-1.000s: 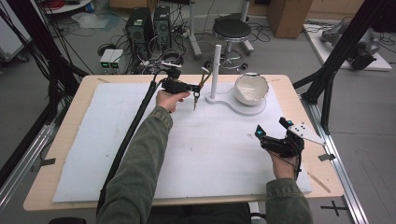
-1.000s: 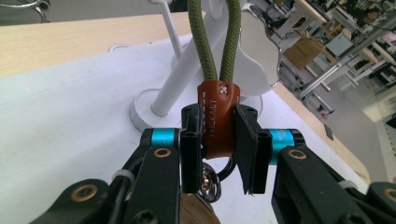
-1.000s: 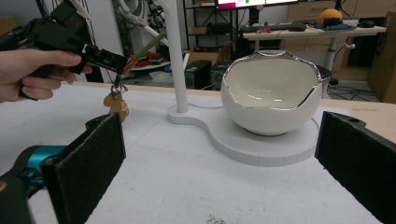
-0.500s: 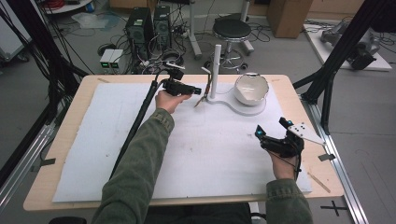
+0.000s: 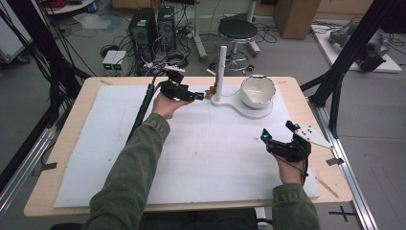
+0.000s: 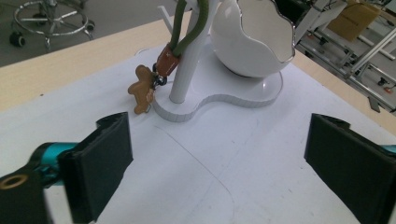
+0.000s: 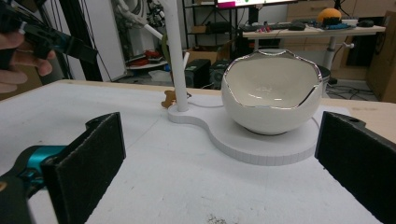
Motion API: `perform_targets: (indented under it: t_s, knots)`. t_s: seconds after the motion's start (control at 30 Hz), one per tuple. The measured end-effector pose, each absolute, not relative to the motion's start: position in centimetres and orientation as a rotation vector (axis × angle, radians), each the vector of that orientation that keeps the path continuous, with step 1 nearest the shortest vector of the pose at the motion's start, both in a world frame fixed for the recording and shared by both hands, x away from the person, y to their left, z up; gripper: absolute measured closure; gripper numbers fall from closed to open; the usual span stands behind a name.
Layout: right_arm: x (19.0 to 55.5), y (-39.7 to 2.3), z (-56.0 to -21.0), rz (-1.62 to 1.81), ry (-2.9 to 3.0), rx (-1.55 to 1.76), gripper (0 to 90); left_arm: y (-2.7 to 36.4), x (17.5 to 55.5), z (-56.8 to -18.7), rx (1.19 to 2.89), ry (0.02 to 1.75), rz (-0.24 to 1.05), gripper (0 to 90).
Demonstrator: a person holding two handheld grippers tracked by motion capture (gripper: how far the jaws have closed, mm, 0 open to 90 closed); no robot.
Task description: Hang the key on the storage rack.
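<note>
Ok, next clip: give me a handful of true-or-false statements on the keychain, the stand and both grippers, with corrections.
1. The keychain hangs by its green cord from the white post. True.
2. The left gripper is clamped on the gingerbread charm. False: its jaws have just been opening and stand wide, with nothing between them.
3. The egg-shaped bowl holds the keychain. False: the bowl is empty.
4. The right gripper is open, apart from the stand's base. True.
5. The charm lies flat in the middle of the mat. False: it dangles beside the post at the base's edge.
</note>
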State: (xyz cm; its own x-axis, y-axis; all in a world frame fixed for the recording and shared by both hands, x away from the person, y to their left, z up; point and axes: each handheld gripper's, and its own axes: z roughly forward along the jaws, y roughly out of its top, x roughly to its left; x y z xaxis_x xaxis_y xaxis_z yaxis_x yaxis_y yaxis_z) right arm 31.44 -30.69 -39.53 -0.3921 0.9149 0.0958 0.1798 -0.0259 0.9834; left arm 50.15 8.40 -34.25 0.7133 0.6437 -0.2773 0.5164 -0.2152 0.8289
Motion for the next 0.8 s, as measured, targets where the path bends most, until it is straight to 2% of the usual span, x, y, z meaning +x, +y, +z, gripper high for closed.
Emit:
perform_targets:
  t_s: [0.1, 0.2, 0.8]
  knots:
    - [31.4, -30.6, -39.5, 1.474, 1.614, 1.166, 0.7, 8.9, 49.7, -33.9, 1.881, 0.902, 0.162, 1.7]
    - [31.4, -30.5, -39.5, 1.475, 1.616, 1.162, 0.7, 9.4, 49.1, -33.5, 1.858, 0.917, 0.22, 1.6]
    - [31.5, -30.5, -39.5, 1.465, 1.62, 1.16, 0.7, 12.3, 46.3, -33.1, 1.883, 0.885, 0.29, 1.6]
